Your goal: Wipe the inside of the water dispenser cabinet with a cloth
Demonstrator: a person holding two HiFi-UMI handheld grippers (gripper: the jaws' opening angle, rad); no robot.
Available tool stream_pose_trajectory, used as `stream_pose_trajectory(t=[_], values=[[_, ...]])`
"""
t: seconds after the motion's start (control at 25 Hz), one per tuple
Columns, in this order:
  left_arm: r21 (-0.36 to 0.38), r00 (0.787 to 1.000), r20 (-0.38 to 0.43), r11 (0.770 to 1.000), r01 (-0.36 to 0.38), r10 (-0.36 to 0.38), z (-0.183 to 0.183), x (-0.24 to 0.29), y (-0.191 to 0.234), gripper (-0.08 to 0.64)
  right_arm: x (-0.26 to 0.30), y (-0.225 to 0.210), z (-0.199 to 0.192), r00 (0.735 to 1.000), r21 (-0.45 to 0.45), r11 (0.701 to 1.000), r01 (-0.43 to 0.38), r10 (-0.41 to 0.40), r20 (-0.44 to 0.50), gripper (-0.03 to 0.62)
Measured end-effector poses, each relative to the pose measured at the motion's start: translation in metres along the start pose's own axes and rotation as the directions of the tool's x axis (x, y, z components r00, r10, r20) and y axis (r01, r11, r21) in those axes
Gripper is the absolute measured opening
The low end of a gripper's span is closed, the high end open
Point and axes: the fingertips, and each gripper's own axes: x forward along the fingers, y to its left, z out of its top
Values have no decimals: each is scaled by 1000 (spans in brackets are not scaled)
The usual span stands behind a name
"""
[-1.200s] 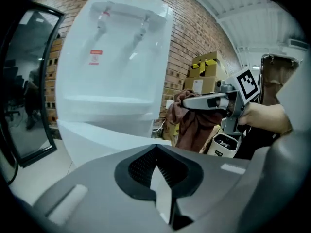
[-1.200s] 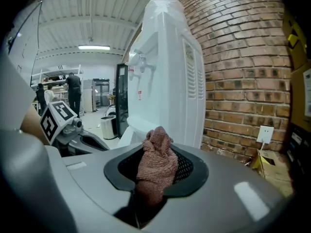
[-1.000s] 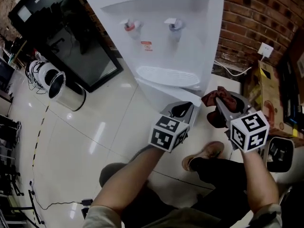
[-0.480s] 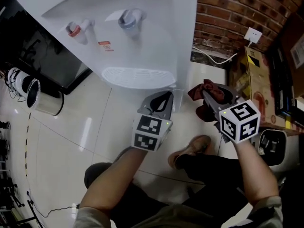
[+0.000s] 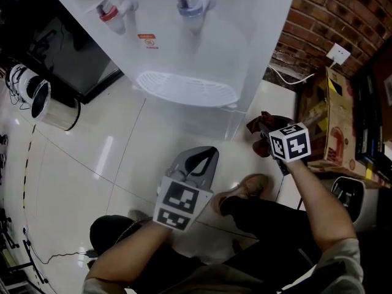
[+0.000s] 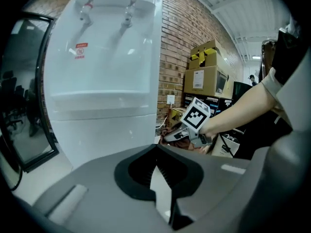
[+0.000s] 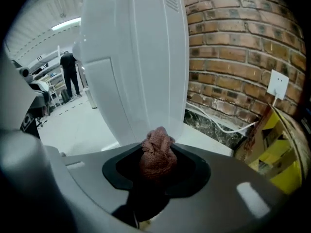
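Bare floor [image 5: 110,158] lies open at lower left; the water dispenser [image 5: 208,48] blocks the top centre, and a cardboard box [image 5: 337,127] narrows the gap at right.

Workshop corner: red brick wall [image 5: 343,11], glossy pale tile floor [image 5: 92,158].
White socket [image 5: 339,54] on the brick, white cable [image 5: 283,77] along the wall's foot, cardboard boxes [image 5: 334,121] stacked just beside it. Floor has glare streaks. Dark glass-fronted panel [image 5: 61,48] upper left, round metal bin [image 5: 55,110] near it, thin black cord [image 5: 55,259] on the floor lower left. Right gripper view: open hall behind, ceiling strip light [image 7: 68,23], a person [image 7: 69,74] standing far off.
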Motion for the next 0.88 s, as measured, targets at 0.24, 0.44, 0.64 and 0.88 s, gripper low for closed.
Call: stream_pose_trajectory(t=[0.24,0.44,0.64,0.88], values=[[-63,999,-1,997,-35,35,-2,-19,8,0,34,-15,-36,995,73,997,-1,8,-98,170],[-89,999,9,995,-38,39,0,-28,9,0,59,-10,-48,987,63,998,-10,20,-161,185],[-111,998,17,993,-51,53,3,-33,16,0,70,2,-59,971,64,997,-46,60,-232,252],[-110,993,89,992,-67,77,27,-45,18,0,29,3,-28,987,35,999,-38,43,-157,151]])
